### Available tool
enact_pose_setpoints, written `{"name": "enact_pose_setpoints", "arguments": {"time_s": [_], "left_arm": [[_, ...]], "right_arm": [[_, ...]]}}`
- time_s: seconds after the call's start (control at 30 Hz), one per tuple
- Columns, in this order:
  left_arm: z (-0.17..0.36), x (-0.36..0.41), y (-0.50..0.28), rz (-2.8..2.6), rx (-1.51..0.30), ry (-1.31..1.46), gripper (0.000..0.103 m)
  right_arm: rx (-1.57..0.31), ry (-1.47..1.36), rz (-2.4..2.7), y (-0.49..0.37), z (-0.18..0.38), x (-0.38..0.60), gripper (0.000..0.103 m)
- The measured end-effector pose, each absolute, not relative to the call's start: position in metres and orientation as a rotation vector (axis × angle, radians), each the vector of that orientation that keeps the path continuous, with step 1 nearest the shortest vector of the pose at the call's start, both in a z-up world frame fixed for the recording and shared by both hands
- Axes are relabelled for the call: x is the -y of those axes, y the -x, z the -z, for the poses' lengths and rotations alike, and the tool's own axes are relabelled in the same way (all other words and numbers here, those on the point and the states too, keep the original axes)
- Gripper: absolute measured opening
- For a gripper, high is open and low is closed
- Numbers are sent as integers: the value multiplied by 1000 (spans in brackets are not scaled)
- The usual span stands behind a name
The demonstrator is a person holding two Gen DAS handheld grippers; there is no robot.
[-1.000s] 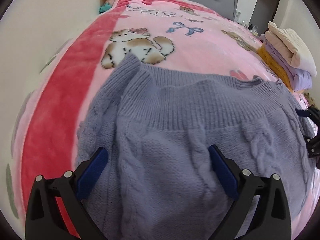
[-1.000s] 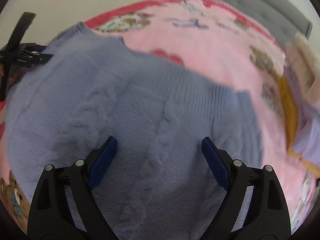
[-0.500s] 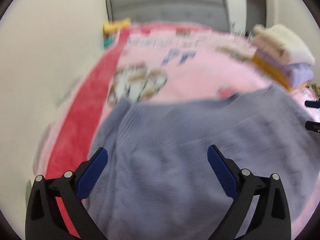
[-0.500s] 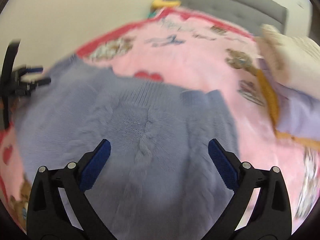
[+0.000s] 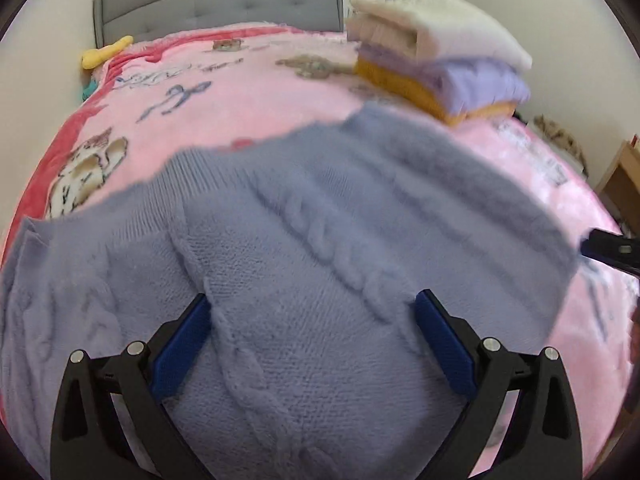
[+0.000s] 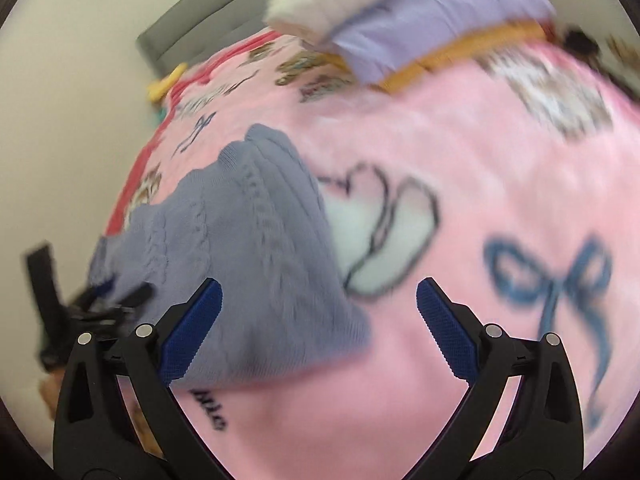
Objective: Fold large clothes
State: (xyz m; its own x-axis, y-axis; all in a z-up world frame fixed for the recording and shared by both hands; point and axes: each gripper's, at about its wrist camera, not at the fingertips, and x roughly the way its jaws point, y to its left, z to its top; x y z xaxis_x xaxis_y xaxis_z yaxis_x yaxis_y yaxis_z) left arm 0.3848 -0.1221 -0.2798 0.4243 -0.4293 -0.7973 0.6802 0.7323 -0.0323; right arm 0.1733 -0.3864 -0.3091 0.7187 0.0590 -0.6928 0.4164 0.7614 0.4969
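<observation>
Underneath, pink blanket [image 5: 280,92], grey headboard [image 5: 216,4], cream wall [image 6: 60,100]

Motion blur smears the folded pile [image 6: 420,28] and blanket print [image 6: 552,280].

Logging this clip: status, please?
Left gripper open, over the sweater. Right gripper open, empty, at the sweater's edge. Sweater flat on blanket. Folded pile apart, nothing in the way.
</observation>
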Motion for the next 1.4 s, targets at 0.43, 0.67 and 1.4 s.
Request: {"name": "enact_pose_setpoints", "arguments": {"time_s": [0.43,0.67,1.4], "left_arm": [[283,111,-388,758,-931,-297,98],[283,111,-388,758,-930,-296,98],[293,100,-386,711,-965,-226,99]], "right_arm": [[-552,-1175,167,-176,373,384,83],[-501,-1216,141,-183,373,404,45],[-435,-1082,-89,-206,297,376,26]]}}
